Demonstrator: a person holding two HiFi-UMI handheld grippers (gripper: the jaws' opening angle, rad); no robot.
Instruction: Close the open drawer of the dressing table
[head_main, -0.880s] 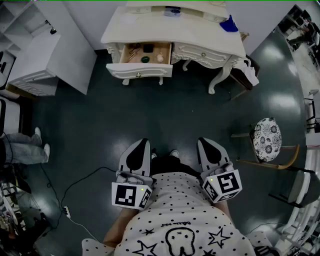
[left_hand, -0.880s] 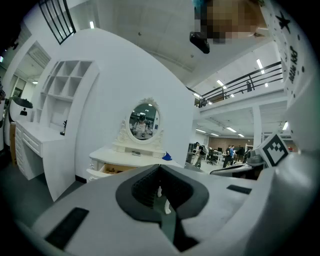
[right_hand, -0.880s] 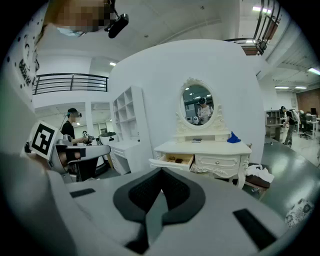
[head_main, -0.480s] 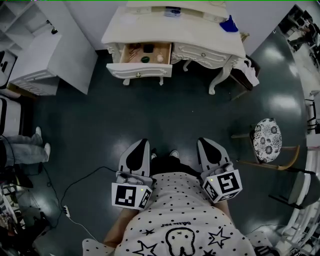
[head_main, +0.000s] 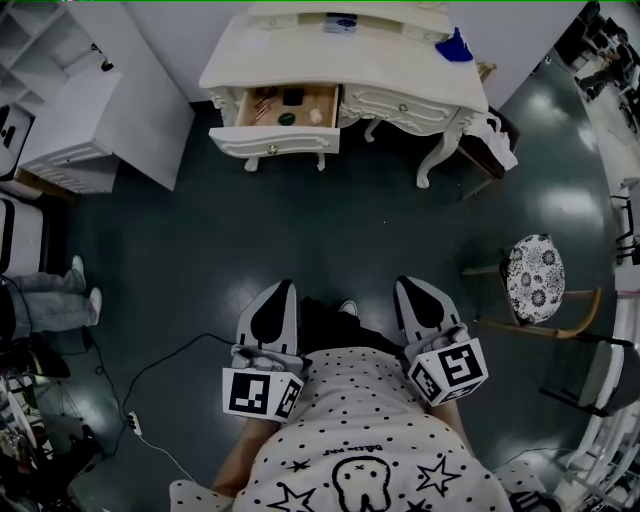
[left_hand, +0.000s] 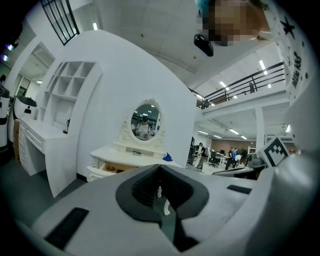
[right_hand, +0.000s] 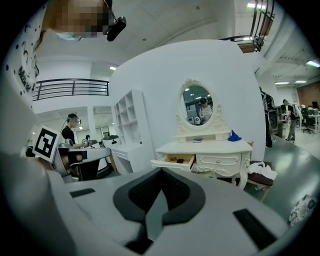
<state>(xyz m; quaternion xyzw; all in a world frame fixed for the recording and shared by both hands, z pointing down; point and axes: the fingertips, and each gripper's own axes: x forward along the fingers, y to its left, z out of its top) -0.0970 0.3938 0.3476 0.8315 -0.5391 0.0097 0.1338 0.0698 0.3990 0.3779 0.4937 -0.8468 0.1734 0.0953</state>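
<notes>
The white dressing table stands against the far wall. Its left drawer is pulled open, with small items inside; the same open drawer shows in the right gripper view and again as the drawer in the left gripper view. My left gripper and right gripper are held close to my body, well short of the table. Both are shut with nothing between the jaws, as the left gripper and right gripper show in their own views.
A white shelf cabinet stands left of the table. A round patterned stool sits at the right. A cable runs over the dark floor near my left side. A person's legs stand at the left edge.
The dressing table has shifted slightly up and left in the head view. The grippers keep their places beside my body.
</notes>
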